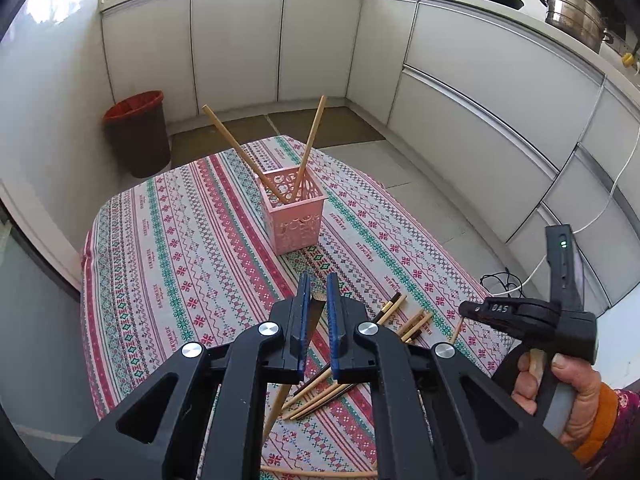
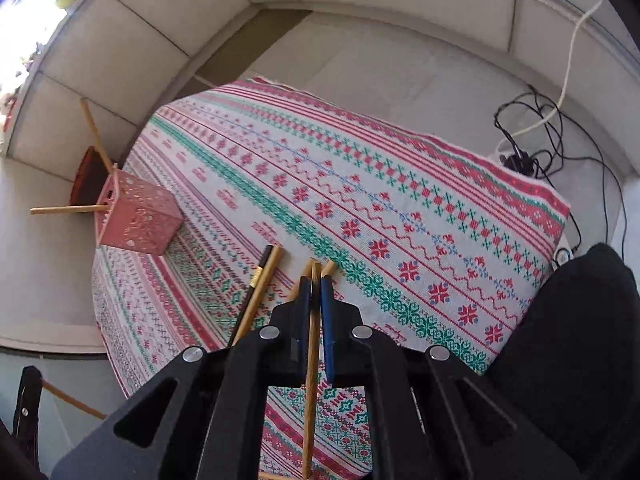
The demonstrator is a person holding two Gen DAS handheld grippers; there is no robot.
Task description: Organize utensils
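Note:
A pink perforated holder [image 1: 291, 216] stands on the patterned tablecloth [image 1: 180, 248] with two wooden chopsticks [image 1: 308, 152] leaning out of it; it also shows in the right wrist view [image 2: 136, 216]. My left gripper [image 1: 318, 284] is shut on a wooden chopstick [image 1: 316, 312] that runs down beneath the fingers. Several loose chopsticks [image 1: 404, 316] lie on the cloth to its right. My right gripper [image 2: 316, 280] is shut on a wooden chopstick [image 2: 311, 380], just above the loose chopsticks [image 2: 260, 288]. The right gripper's body shows at the right of the left wrist view [image 1: 532, 312].
A red-rimmed bin [image 1: 138, 132] stands on the floor behind the table's left side. White cabinets [image 1: 480, 92] ring the room. Cables and a power strip [image 2: 520, 156] lie on the floor past the table's far right edge.

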